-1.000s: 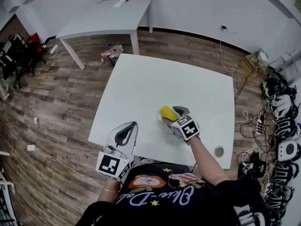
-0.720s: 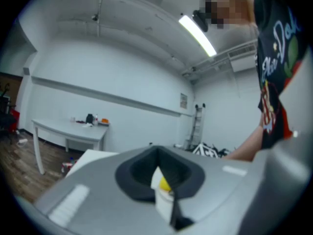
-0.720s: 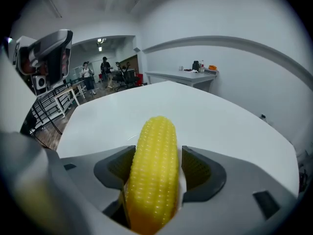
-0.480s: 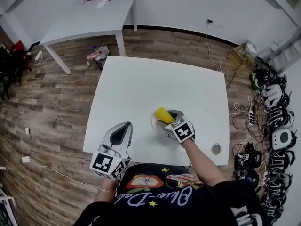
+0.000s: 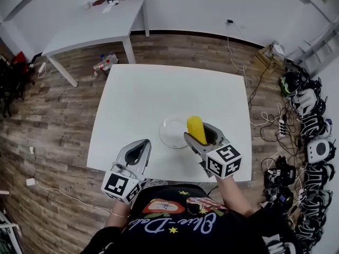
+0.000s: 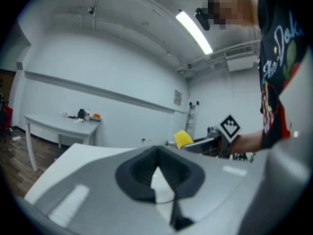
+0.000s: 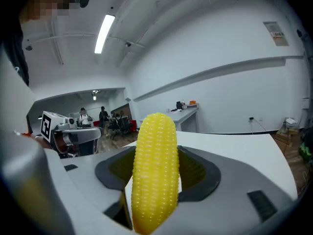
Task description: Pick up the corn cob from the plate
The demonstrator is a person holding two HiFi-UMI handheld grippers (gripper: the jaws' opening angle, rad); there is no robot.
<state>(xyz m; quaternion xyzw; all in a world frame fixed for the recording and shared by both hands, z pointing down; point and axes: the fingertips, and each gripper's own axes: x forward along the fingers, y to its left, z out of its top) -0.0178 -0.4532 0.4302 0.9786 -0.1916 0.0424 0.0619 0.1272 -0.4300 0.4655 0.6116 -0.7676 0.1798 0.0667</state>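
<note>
A yellow corn cob (image 5: 195,128) is clamped between the jaws of my right gripper (image 5: 200,130), held in the air just right of a clear glass plate (image 5: 164,133) on the white table (image 5: 159,89). In the right gripper view the corn cob (image 7: 154,170) stands upright between the dark pads of that gripper (image 7: 156,153). My left gripper (image 5: 140,145) hovers at the table's front edge, shut and holding nothing. The left gripper view shows its own closed jaws (image 6: 157,151), with the corn cob (image 6: 183,138) small beyond them to the right.
A second white table (image 5: 100,25) with small items stands at the back left. A bag (image 5: 106,62) lies on the wood floor beside it. Helmets and cables (image 5: 312,131) line the floor on the right.
My right gripper has risen with the corn cob and drawn back towards me, uncovering the glass plate. My left gripper has shifted only slightly.
</note>
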